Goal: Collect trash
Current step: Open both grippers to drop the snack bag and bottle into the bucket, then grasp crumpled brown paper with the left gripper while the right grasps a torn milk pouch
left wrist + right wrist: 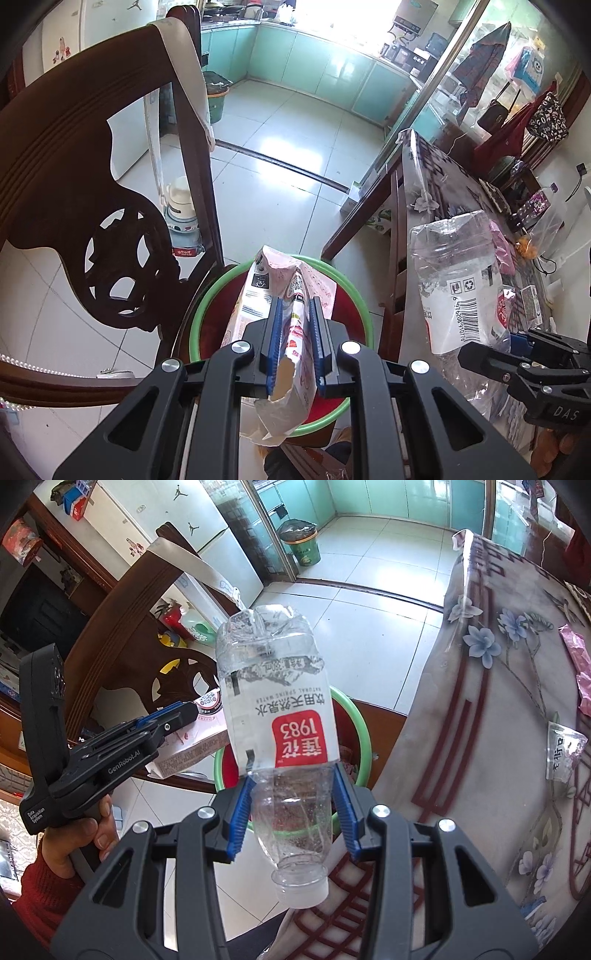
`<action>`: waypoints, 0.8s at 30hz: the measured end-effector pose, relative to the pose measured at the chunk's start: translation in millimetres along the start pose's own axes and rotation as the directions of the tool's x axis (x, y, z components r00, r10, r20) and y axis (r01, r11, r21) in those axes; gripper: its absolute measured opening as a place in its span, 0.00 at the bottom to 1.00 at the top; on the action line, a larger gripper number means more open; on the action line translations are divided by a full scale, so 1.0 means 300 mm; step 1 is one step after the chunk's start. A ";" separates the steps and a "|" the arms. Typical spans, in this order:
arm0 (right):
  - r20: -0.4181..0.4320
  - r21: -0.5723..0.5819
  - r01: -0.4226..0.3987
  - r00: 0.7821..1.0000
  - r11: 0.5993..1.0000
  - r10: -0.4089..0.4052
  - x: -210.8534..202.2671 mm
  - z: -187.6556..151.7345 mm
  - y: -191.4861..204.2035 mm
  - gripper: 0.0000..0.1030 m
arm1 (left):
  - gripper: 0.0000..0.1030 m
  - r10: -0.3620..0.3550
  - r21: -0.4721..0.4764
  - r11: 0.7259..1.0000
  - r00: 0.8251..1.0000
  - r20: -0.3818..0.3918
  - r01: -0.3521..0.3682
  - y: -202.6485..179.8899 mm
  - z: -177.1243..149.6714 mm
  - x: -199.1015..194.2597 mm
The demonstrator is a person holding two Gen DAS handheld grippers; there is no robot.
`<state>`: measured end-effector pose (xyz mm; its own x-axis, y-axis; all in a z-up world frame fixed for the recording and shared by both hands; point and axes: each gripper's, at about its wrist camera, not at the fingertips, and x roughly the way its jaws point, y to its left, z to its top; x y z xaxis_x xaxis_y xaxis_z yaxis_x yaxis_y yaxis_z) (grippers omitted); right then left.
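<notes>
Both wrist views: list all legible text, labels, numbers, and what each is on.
"1983", with "NATURAL SPRING WATER": label of the plastic bottle, read upside down; Chinese lines there too.
Barcode digits on the same bottle: too distorted to quote.
"GenRobot.AI" and "Data Acquisition System": body of the left gripper.
"DAS": body of the right gripper.
Print on the crushed carton held by the left gripper: too small to read.

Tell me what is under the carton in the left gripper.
The carton, clamped in the left gripper, hangs above a green-rimmed basin with a red inside. The carton and fingers hide the basin's bottom.
</notes>
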<state>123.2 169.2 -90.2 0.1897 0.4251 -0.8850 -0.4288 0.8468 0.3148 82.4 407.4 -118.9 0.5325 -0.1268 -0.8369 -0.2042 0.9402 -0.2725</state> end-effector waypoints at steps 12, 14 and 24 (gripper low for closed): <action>0.048 0.034 -0.024 0.999 0.999 0.022 -0.042 0.020 -0.018 0.57 | 0.48 0.015 0.026 1.000 0.999 0.032 -0.016 -0.037 0.030 -0.017; 0.062 0.031 -0.017 0.998 0.999 0.015 -0.067 0.016 -0.021 0.57 | 0.48 0.015 0.040 0.999 0.999 0.042 -0.017 -0.053 0.032 -0.031; 0.112 0.087 0.049 0.992 0.995 -0.059 -0.187 -0.069 -0.114 0.57 | 0.48 -0.027 0.081 0.996 0.998 0.049 0.022 -0.139 -0.005 -0.079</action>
<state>109.0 109.7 -58.4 0.3126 0.4078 -0.8579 -0.3408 0.8912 0.2995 77.2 370.8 -88.5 0.5777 -0.1360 -0.8049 -0.1249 0.9597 -0.2518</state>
